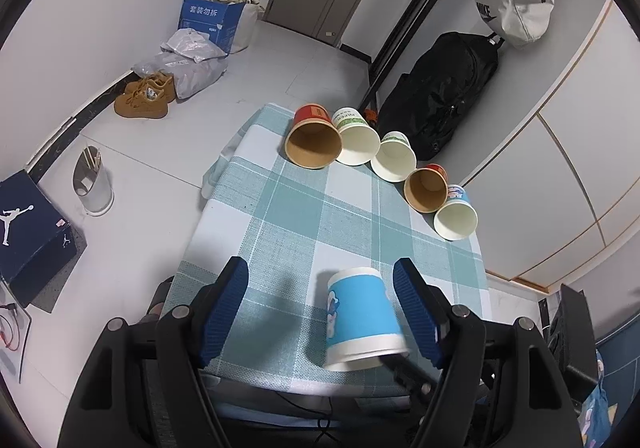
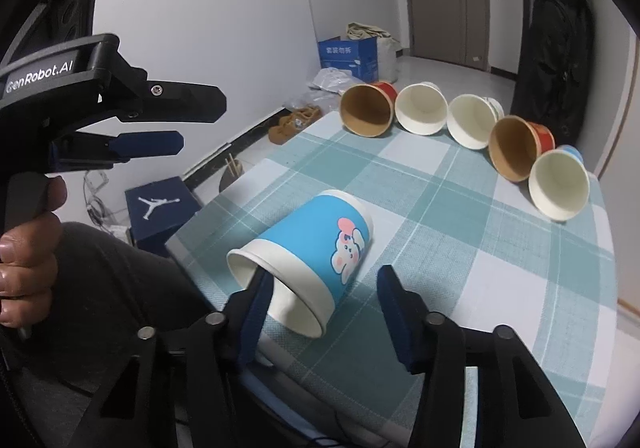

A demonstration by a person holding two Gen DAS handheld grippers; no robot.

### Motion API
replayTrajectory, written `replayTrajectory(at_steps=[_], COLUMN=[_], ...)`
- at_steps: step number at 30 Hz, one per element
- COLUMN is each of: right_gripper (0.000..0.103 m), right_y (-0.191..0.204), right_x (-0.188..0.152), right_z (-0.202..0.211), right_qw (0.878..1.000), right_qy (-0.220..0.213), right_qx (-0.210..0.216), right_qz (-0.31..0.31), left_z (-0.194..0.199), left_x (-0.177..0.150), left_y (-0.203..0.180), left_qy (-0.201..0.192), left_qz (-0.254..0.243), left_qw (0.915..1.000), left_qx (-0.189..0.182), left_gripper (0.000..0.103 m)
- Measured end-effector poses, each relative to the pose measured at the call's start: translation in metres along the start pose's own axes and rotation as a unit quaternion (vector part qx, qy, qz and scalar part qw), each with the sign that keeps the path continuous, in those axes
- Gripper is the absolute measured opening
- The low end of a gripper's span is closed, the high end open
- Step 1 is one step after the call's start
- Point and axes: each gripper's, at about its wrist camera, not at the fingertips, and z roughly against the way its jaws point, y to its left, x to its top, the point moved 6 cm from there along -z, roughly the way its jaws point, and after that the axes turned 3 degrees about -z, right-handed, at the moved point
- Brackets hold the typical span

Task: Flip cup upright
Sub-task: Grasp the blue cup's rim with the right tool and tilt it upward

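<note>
Six cups lie tipped: five in a far row point(image 1: 384, 164), one blue cup point(image 2: 304, 256) near the table's point(image 2: 460, 248) front edge. Right gripper point(image 2: 324, 312) open, one finger inside its mouth; left gripper point(image 1: 320, 312) open above.

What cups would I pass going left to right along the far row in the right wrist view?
Red cup → white cup → second white cup → second red cup → blue cup, all lying on their sides.
</note>
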Motion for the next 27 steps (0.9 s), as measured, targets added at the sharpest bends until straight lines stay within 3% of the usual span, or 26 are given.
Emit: replayTrajectory(at_steps=[15, 20, 27], right_gripper=[0.005, 0.002, 0.002], right_y=[-0.019, -0.028, -0.041], right_x=[0.007, 0.014, 0.021], right_z=[0.003, 0.009, 0.029], right_qw=[0.999, 0.998, 0.997], right_qy=[-0.001, 0.006, 0.048], right_qx=[-0.012, -0.007, 0.004], right_qz=[-0.047, -0.061, -0.065], left_z=[-0.002, -0.005, -0.010], left_x=[-0.003, -0.005, -0.007], left_y=[-0.003, -0.004, -0.007], left_qy=[0.006, 0.011, 0.020], left_qz=[-0.011, -0.012, -0.015], left_qw=[0.9999, 0.9998, 0.9995], left_qx=[0.011, 0.013, 0.017], left_gripper=[0.071, 0.071, 0.071])
